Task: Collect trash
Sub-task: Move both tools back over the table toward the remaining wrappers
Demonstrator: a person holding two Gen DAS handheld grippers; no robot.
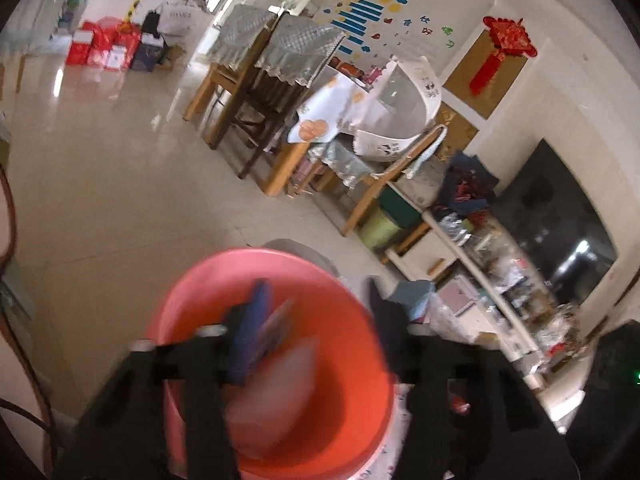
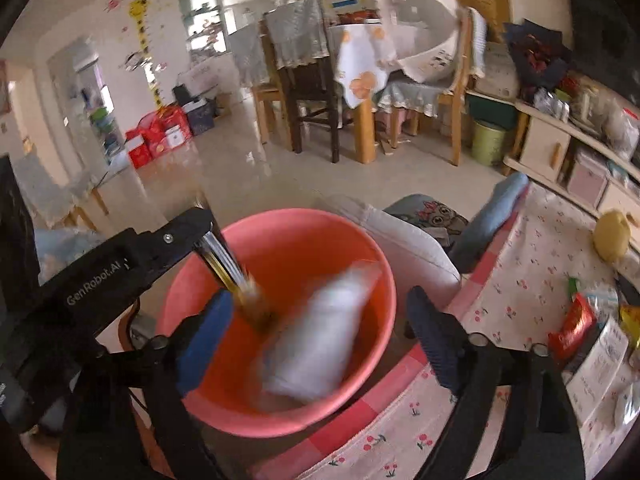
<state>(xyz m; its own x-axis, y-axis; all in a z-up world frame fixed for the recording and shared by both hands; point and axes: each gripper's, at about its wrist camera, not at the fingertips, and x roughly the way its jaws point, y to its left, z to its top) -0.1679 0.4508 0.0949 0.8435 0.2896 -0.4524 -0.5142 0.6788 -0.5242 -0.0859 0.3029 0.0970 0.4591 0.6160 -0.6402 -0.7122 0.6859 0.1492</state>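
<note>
Both grippers are positioned over the pink bucket (image 2: 372, 248), which fills the lower centre of each view.

Right gripper (image 2: 320, 328): fingers wide apart, nothing between them. A blurred white wrapper (image 2: 316, 340) lies directly below, inside the bucket.

Left gripper (image 1: 316, 316): fingers apart. In the right wrist view it enters from the left over the bucket rim, with a streaked, gold-brown item (image 2: 236, 276) below it, too blurred to identify. Whether the fingers touch that item cannot be told.

Remaining trash: a red packet (image 2: 572, 328) and other wrappers lie on the floral cloth (image 2: 532, 240) at the right edge of the right wrist view, well apart from the bucket.

Risks, as judged:
- The two grippers crowd one opening; a crossing move could knock them together.
- The bucket appears to sit at the cloth's edge; a nudge on the rim might tip it.
- Light wrappers may slip from the fingers.
</note>
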